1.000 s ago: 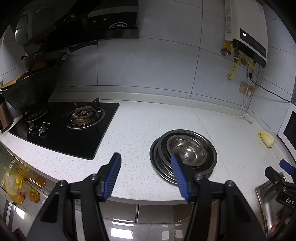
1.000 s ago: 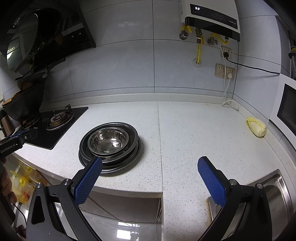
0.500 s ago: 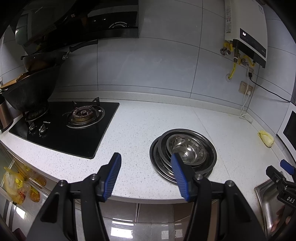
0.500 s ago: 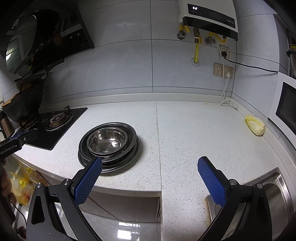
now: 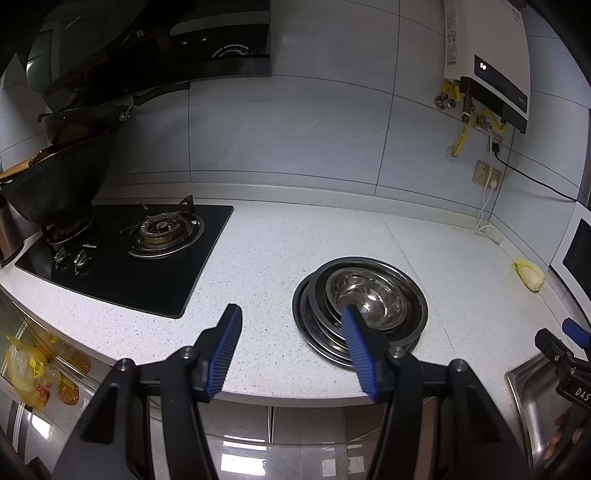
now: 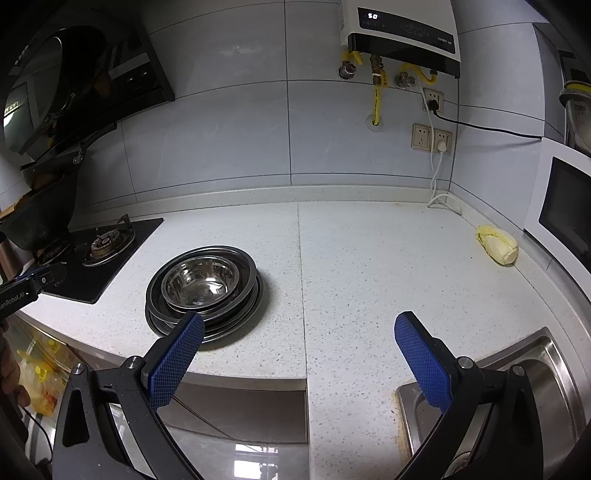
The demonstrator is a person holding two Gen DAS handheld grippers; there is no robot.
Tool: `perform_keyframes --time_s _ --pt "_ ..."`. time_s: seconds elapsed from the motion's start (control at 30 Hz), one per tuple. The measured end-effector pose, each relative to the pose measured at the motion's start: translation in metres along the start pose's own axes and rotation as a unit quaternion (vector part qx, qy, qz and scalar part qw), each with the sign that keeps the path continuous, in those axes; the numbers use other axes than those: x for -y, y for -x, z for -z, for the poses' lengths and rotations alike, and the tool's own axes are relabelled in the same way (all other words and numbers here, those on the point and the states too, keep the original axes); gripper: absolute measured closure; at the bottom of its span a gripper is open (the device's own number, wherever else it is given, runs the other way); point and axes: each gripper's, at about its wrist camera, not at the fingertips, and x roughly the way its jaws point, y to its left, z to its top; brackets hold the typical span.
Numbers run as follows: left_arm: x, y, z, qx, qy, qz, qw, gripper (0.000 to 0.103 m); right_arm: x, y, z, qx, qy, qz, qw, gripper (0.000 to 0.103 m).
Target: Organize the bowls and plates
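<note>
one bowl [image 5: 373, 301], two grippers [image 5: 291, 347], one cabbage [image 6: 496, 245]

Domestic kitchen; speckled white counter [image 6: 369, 266] against a grey-tiled wall [image 6: 229, 136]; black glass gas hob [image 5: 122, 258] with wok [image 5: 55, 184] under a range hood [image 5: 155, 48]; wall-mounted water heater [image 6: 402, 33] with yellow gas pipes [image 6: 376, 103] above sockets [image 6: 432, 137]; steel sink [image 6: 546, 373] set into the counter's near corner; stacked steel bowls [image 6: 203, 288] beside the hob; white microwave [image 6: 565, 206] at far right, a cabbage [image 6: 496, 245] next to it.
</note>
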Motion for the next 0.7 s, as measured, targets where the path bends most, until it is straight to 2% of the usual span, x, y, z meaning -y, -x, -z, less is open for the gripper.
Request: perform_keyframes --time_s 0.37,0.7 --pt "0.005 -0.002 -0.001 -0.001 -0.006 0.001 1.0000 0.049 -0.002 0.000 0.000 0.002 0.004 -0.002 1.000 0.002" --pt "0.020 -0.003 -0.002 -0.003 -0.019 0.019 0.9996 0.049 0.004 0.005 0.001 0.001 0.000 0.003 1.000 0.002"
